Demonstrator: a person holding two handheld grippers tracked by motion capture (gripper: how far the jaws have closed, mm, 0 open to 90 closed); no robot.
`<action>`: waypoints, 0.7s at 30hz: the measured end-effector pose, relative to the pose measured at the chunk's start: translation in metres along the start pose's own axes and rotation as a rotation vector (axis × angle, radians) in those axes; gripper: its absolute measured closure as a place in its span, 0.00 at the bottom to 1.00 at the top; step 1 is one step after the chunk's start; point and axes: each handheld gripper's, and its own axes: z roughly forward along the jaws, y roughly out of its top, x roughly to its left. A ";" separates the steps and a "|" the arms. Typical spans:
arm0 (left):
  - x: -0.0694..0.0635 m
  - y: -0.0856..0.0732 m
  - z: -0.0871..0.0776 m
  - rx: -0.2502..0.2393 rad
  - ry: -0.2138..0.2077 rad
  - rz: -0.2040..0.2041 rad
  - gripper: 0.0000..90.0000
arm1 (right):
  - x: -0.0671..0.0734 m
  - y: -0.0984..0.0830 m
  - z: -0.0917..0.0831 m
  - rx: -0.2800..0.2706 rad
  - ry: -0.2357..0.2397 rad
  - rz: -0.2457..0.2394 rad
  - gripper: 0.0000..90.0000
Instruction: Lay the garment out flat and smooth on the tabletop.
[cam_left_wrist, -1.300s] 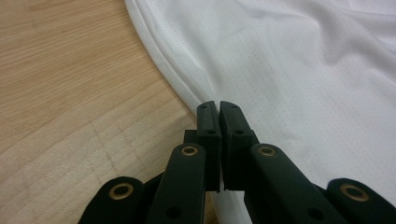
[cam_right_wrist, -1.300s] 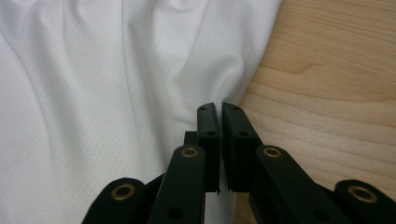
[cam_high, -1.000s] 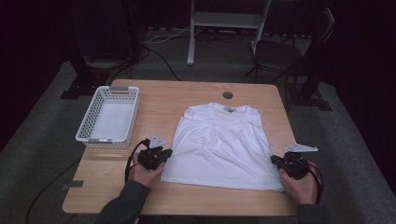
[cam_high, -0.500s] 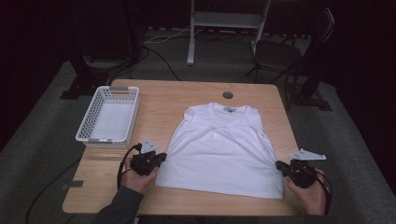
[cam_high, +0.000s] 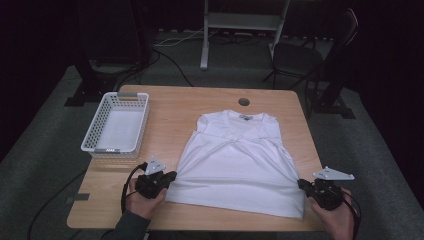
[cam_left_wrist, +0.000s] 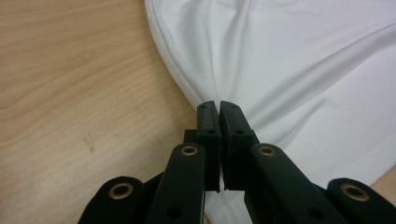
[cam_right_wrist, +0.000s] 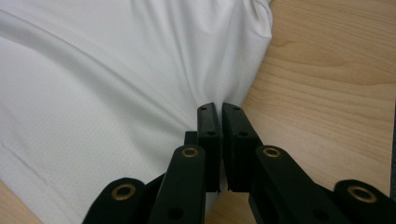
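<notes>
White, soft cotton T-shirt lying flat on the light wooden tabletop, its limp, light fabric pinched at opposite side edges near the hem by the clenched fingers of the left gripper and right gripper, beside a white plastic basket.

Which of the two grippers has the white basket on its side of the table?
The left gripper, pinching the white T-shirt at its left side edge. The basket sits beyond it; the right gripper has bare table beyond it.
</notes>
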 end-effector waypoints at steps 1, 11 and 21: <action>-0.001 -0.001 -0.001 0.000 -0.002 -0.003 0.98 | 0.001 -0.001 -0.001 0.001 0.000 -0.003 0.96; -0.003 -0.013 -0.009 0.004 -0.006 -0.014 0.98 | 0.002 -0.007 -0.007 0.012 0.002 -0.003 0.96; 0.002 -0.011 -0.004 0.001 0.018 -0.024 0.95 | 0.006 -0.008 0.005 0.027 0.014 -0.002 0.96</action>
